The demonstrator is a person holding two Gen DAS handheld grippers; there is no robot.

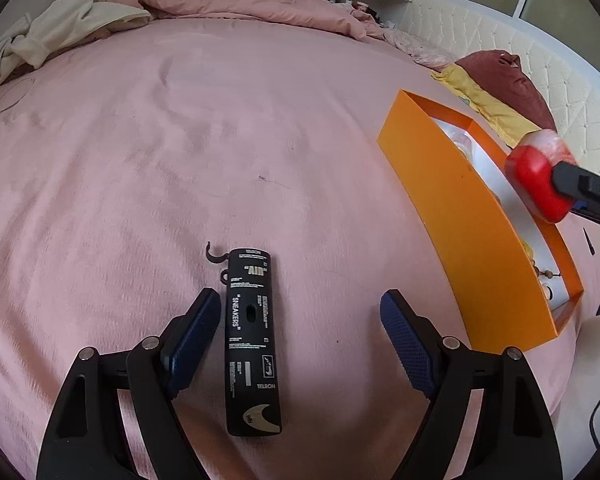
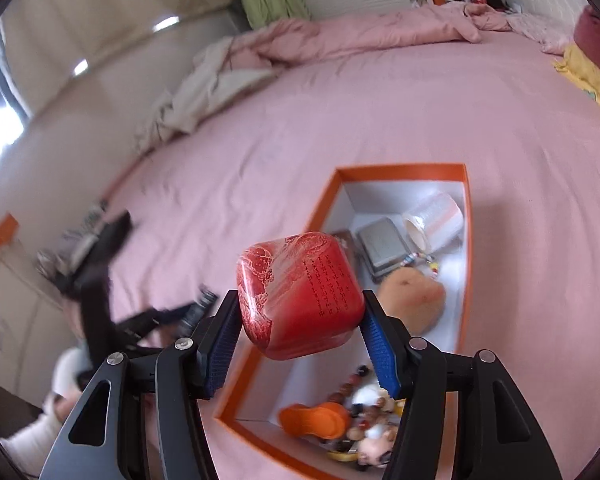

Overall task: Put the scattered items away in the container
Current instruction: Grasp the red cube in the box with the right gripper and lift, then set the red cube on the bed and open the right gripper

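Tin (image 2: 300, 300), red, pinched between right gripper (image 2: 300, 344) jaws above orange box (image 2: 400, 170); left gripper (image 1: 300, 320) jaws spread around black case (image 1: 252, 340).

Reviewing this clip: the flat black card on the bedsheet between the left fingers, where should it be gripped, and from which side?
Grip the black card across its narrow width, near the middle of its long edges, coming down from above. It lies flat on the pink sheet, lengthwise along the open left gripper, closer to one finger. Being thin, the fingers probably need to press into the soft sheet to catch its edges.
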